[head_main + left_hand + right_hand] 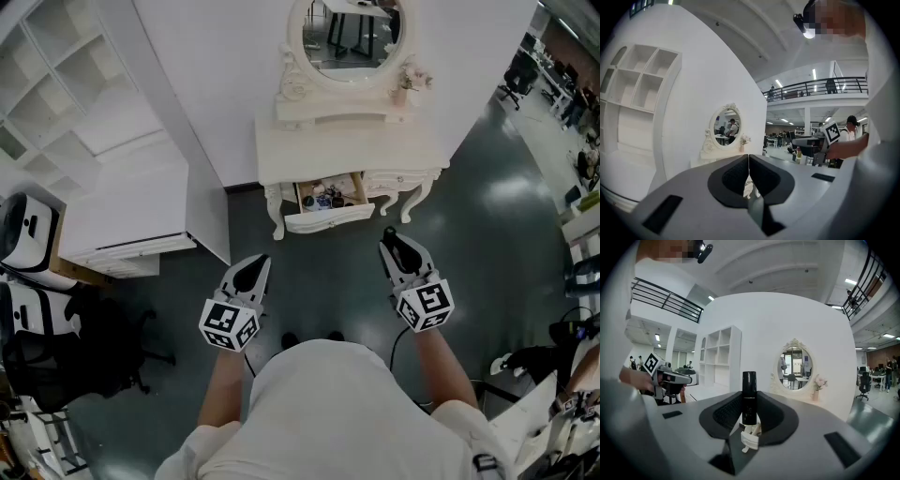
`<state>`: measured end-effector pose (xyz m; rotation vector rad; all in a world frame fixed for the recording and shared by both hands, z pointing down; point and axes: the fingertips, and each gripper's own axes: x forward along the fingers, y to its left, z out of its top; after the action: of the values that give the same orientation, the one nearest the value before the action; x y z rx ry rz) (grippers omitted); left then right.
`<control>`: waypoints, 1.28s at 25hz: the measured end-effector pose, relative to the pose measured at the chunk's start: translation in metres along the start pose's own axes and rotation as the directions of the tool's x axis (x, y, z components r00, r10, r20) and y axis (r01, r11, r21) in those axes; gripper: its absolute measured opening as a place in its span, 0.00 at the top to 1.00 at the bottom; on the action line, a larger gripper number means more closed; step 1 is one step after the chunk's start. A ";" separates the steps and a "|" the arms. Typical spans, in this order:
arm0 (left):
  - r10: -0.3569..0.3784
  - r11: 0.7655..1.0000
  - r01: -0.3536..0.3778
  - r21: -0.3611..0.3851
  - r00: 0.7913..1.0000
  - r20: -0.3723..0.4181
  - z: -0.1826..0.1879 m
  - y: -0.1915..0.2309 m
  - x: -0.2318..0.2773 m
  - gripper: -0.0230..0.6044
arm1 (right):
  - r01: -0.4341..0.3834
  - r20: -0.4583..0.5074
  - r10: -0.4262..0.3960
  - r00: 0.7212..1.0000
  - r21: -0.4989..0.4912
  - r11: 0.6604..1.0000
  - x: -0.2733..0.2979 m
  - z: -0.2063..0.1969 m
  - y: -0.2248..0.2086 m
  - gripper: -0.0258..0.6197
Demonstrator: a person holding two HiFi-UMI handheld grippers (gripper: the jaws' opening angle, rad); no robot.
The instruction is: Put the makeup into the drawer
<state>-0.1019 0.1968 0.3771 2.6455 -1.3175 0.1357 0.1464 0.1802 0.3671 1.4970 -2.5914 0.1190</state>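
A slim black makeup tube stands upright between the pads of my right gripper, which is shut on it. In the head view that right gripper hovers over the floor a short way in front of the white dressing table. The table's drawer is pulled open, and several small makeup items lie in it. My left gripper is held at the same distance from the table, to the left. Its jaws meet in the left gripper view with nothing between them.
An oval mirror and a small flower vase stand on the dressing table. A white shelf unit stands to the left against the wall, with black office chairs beside it. Dark grey floor lies between me and the table.
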 end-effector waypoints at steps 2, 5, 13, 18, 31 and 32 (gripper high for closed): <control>-0.003 1.000 0.003 0.001 1.000 0.002 0.000 -0.001 0.000 0.93 | 0.000 0.001 0.000 1.000 0.000 1.000 -0.001 0.000 0.000 0.79; -0.003 1.000 0.003 0.003 1.000 0.005 0.001 -0.001 0.000 0.93 | -0.001 0.003 0.001 1.000 -0.001 1.000 -0.001 0.001 0.001 0.79; 0.006 1.000 -0.006 0.000 1.000 0.006 0.001 -0.002 -0.001 0.93 | -0.015 0.012 0.015 1.000 0.000 1.000 -0.002 0.004 0.002 0.79; 0.010 1.000 -0.010 -0.001 1.000 -0.001 0.000 -0.004 0.001 0.93 | -0.023 0.018 0.023 1.000 0.024 0.999 -0.002 0.003 -0.002 0.79; 0.045 0.999 -0.045 -0.011 0.999 -0.013 -0.009 -0.029 0.021 0.93 | -0.070 0.000 0.070 0.998 -0.012 0.997 -0.008 -0.008 -0.025 0.79; 0.051 0.999 -0.051 -0.012 0.999 -0.014 -0.010 -0.032 0.023 0.93 | -0.076 0.000 0.076 0.997 -0.016 0.997 -0.008 -0.008 -0.028 0.79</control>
<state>-0.0625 0.2003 0.3870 2.5978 -1.3776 0.1515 0.1753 0.1745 0.3738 1.3936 -2.6440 0.1056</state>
